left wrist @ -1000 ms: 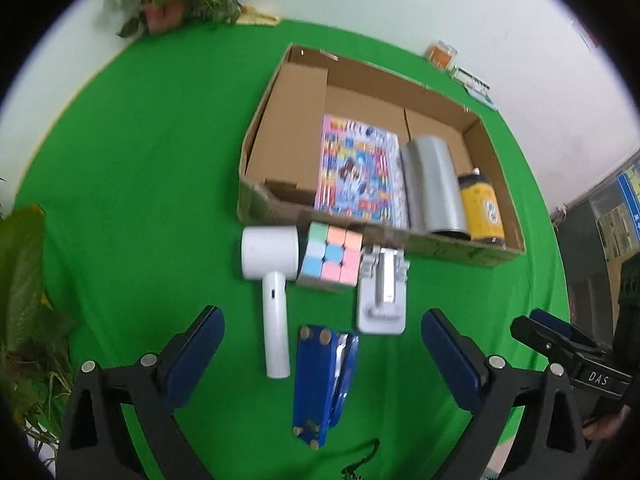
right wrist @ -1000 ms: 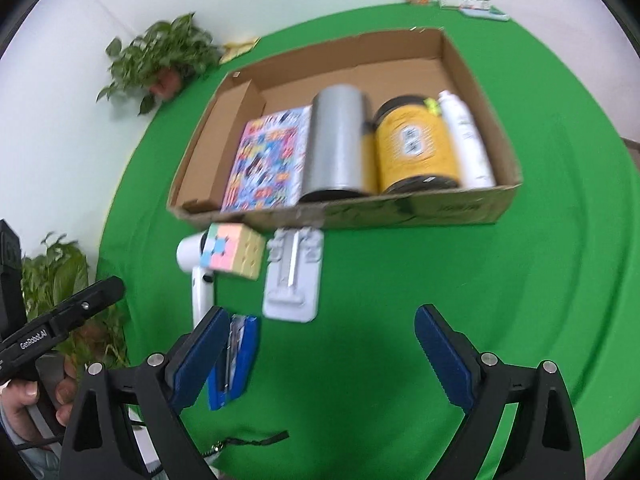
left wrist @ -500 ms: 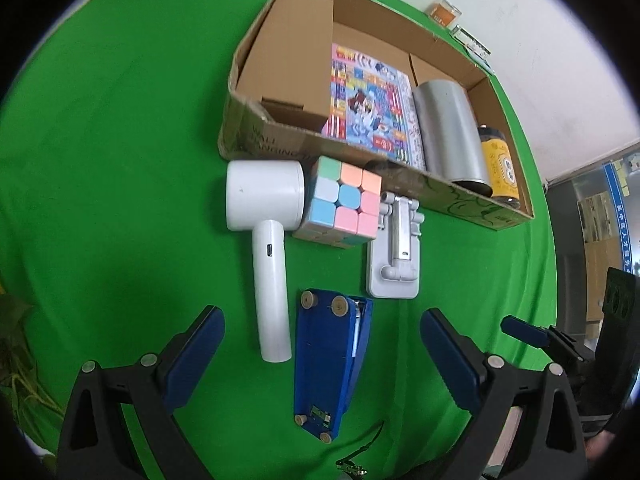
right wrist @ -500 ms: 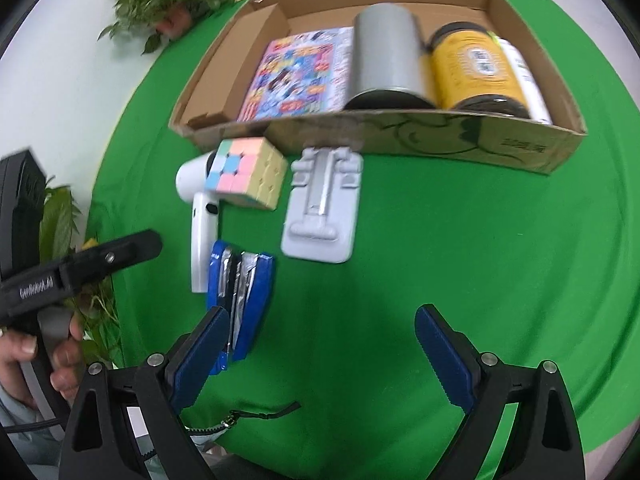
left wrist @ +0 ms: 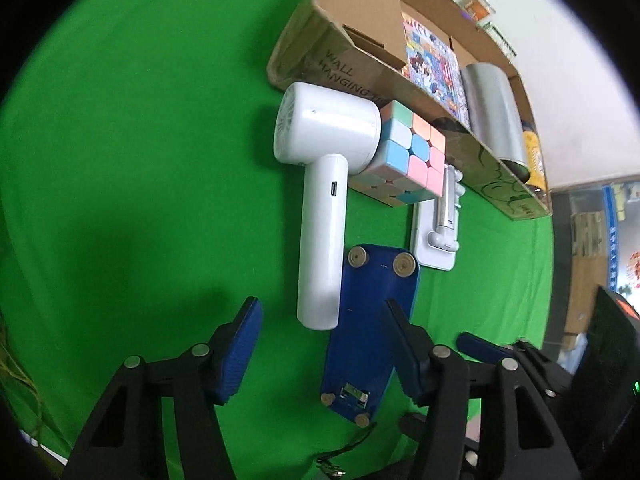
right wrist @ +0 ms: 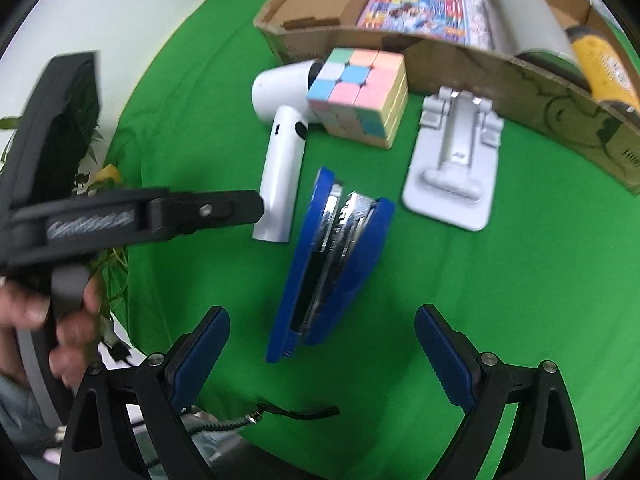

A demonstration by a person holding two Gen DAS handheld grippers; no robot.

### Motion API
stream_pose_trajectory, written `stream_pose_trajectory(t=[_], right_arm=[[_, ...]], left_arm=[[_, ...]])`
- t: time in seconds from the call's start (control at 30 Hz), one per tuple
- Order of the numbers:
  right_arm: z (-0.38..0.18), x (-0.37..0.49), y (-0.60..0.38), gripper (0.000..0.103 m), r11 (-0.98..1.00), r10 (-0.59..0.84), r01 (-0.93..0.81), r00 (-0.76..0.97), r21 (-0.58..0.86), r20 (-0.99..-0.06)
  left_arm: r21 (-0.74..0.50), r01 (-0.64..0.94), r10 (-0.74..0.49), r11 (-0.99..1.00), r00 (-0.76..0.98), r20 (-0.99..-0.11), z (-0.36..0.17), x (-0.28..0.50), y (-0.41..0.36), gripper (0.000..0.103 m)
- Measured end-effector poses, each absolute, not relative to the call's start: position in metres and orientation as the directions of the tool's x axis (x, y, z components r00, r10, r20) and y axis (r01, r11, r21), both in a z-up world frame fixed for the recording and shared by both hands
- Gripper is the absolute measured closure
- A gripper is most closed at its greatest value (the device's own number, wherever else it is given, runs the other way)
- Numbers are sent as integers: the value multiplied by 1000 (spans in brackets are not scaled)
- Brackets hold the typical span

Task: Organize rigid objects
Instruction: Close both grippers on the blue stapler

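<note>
A green cloth (left wrist: 140, 160) covers the table, and a cardboard box (left wrist: 352, 68) sits at its far side; inside lie a bright picture book (left wrist: 434, 62), a grey cylinder (left wrist: 494, 108) and a yellow jar (right wrist: 608, 72), side by side. Just outside the box's near wall stand the loose things: a white handheld fan (left wrist: 324, 184) with its round head against the box and its handle stretching toward me; a pastel puzzle cube (left wrist: 404, 156) touching the fan's head; a pale grey folding stand (right wrist: 456, 160) beside the cube; and a blue stapler (right wrist: 332, 260) lying on its side, nearest of all, just beside the fan's handle.

The left gripper (left wrist: 320, 344) hovers over the end of the fan's handle and the stapler; its jaws have just been closing, yet they are still apart and press on nothing, with the handle's tip and part of the stapler lying in the gap below them. The right gripper (right wrist: 322, 354) hangs above the stapler's near end with its jaws spread wide, gripping nothing. In the right wrist view a hand (right wrist: 44, 320) grasps the left tool's black handle at the left edge, blurred.
</note>
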State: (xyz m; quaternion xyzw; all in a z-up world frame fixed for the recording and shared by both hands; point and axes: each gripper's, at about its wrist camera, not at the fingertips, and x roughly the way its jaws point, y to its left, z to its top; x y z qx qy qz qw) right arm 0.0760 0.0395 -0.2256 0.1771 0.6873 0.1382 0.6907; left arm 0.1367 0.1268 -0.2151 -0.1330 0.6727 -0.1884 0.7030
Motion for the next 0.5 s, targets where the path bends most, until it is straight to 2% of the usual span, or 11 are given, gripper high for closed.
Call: stream_pose_trajectory(t=[0.13,0.2,0.27,0.33,0.37,0.4,0.5], right_arm=[[-241,89,51,9,886,454,103,12,453,-891],[-251,95,61,16,891,445,104,0,443,-895],[-260,96,69,17,909,408,104,-13,404,-913],[-266,97,70,28,915,392,116,-18,387,-920],[-271,97,68,45,921,375,127,-26,369,-927],[-273,95,65,56,925,364,131,-28,358,-931],[-274,92,53,62,913,394,127,-23,388,-919]], left_arm=[[-411,67,-414,909,42,-909,-210,125,147,44],[-396,50,-398,917,43,-916,-210,119,161,44],[-386,31,-387,922,44,-921,-211,112,174,44],[-380,13,-380,925,47,-924,-212,107,181,44],[-381,4,-381,924,49,-923,-212,104,185,44],[-385,-1,-385,923,51,-922,-211,103,187,44],[-408,10,-408,913,46,-912,-212,100,181,44]])
